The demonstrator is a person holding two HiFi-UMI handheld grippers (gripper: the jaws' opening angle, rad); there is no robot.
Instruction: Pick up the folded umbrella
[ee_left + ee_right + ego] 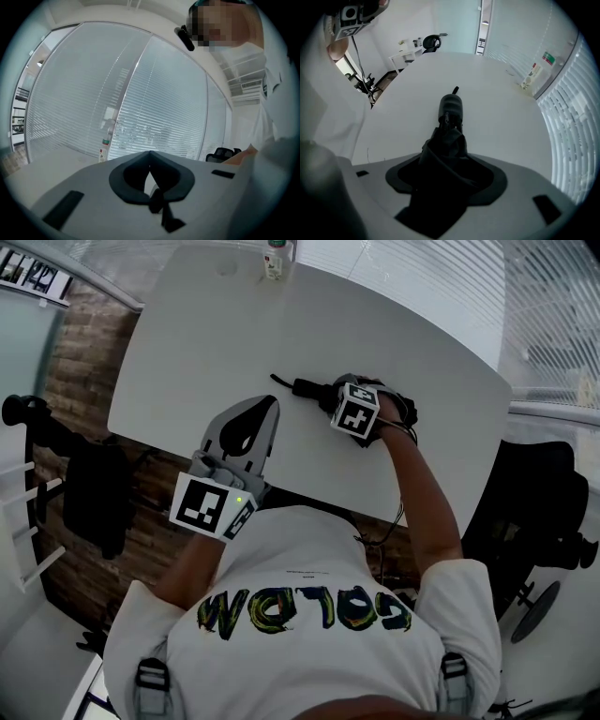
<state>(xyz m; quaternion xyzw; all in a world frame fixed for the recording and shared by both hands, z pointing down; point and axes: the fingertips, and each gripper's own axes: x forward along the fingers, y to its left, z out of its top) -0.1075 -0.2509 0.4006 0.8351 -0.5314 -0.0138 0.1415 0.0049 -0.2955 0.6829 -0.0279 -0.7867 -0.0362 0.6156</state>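
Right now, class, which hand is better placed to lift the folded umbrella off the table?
Right. The right gripper points down over the umbrella with its jaws either side of it. The left gripper is shut, empty, by the table's near edge, apart from the umbrella.

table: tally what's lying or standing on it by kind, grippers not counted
folded umbrella: 1
bottle: 1
total: 2
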